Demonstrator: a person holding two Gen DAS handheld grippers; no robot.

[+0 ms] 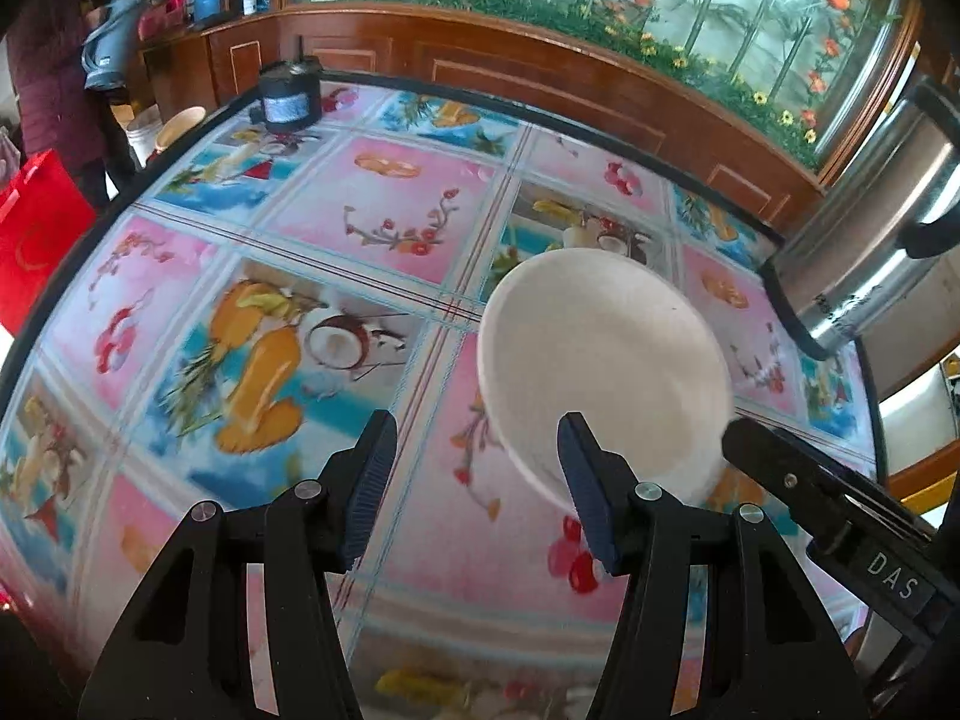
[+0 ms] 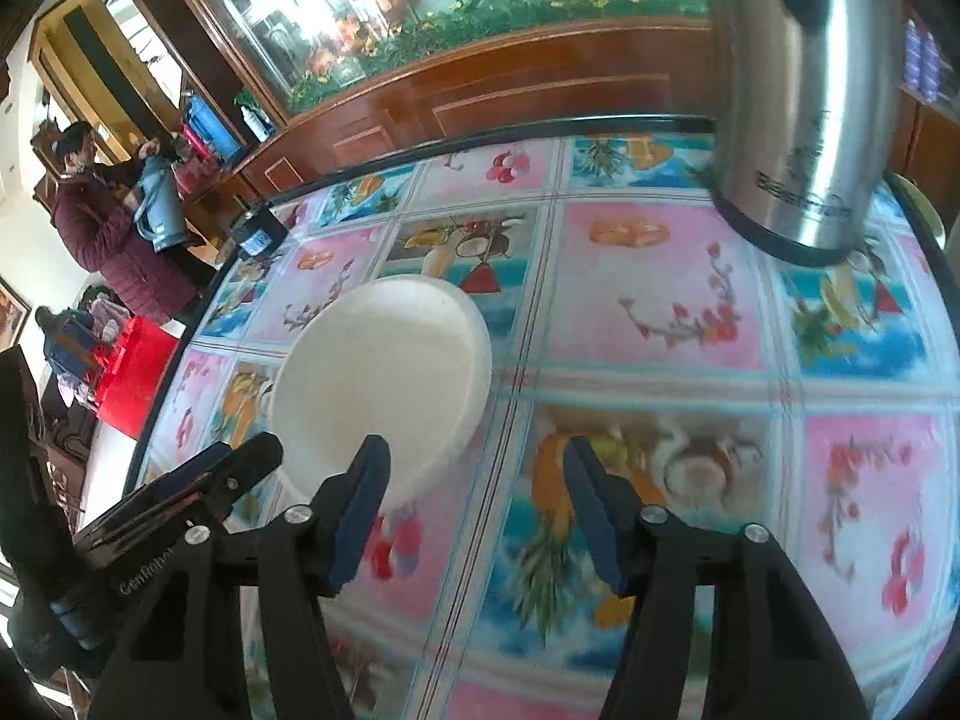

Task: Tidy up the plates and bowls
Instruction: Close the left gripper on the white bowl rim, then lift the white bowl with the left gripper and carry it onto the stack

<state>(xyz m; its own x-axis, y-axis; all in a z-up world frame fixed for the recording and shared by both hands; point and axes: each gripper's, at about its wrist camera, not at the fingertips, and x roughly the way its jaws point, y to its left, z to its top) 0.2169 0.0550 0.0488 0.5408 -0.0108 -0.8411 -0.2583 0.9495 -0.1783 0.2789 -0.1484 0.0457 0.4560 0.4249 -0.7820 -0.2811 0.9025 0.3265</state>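
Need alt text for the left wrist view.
White dish on a fruit-print tablecloth, just past the open left gripper, nothing between its jaws. Right gripper enters at right; steel kettle behind.

1 plain white plate point(image 1: 600, 360) point(image 2: 384, 372) lies face up, empty, on the fruit-patterned tabletop point(image 1: 360, 276) point(image 2: 660, 360).

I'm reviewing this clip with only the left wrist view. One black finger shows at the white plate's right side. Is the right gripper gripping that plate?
Observer: No. The right gripper is open. The white plate lies left of its gap, and only tablecloth shows between the pads.
Operator: What stands on the table's right part?
Observer: In the right wrist view, only the steel kettle stands there, at the far edge.
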